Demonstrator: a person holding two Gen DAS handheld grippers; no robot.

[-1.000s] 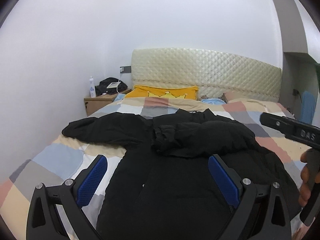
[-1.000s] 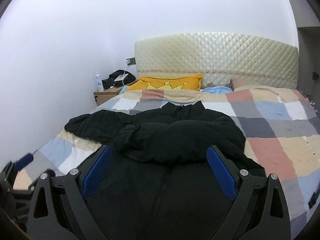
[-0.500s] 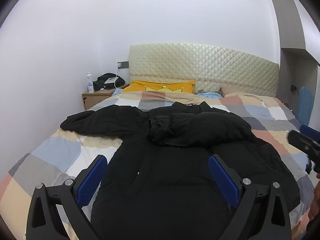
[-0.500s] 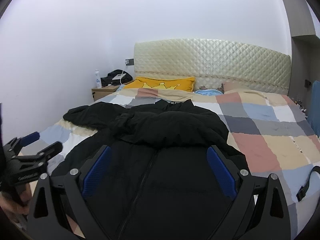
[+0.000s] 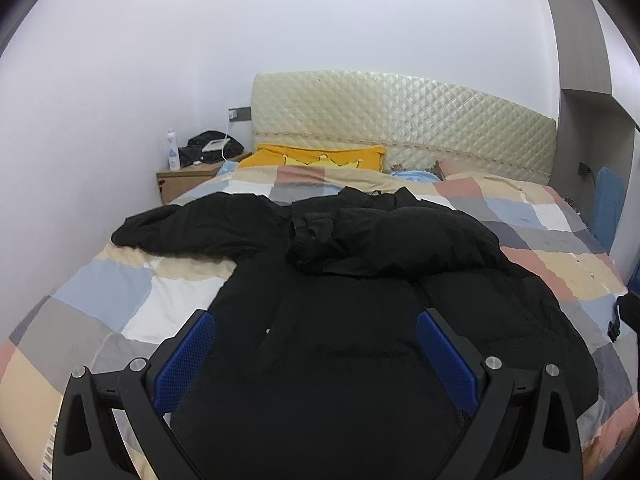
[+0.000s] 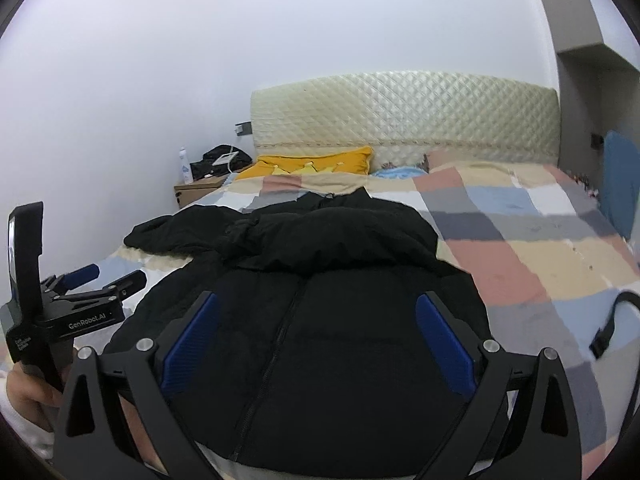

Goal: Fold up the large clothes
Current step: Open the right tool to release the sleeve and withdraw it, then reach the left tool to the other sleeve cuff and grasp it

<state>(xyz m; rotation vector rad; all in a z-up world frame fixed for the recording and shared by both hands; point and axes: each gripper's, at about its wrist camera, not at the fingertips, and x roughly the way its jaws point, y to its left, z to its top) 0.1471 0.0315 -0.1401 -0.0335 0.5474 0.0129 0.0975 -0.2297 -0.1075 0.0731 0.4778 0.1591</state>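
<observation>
At nine o'clock the outstretched sleeve [image 5: 192, 228] is lying unfolded; it is best being gripped near the cuff. The left tool [image 5: 316, 344] and right tool [image 6: 316, 340] are being held wide, empty, above the black coat [image 6: 320, 320] on the bed [image 6: 520, 248].

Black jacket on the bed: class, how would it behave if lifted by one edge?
The jacket looks puffy and creased, so it would likely sag, not hold shape. One sleeve lies spread sideways and would probably trail. It looks bulky, perhaps light for its size.
</observation>
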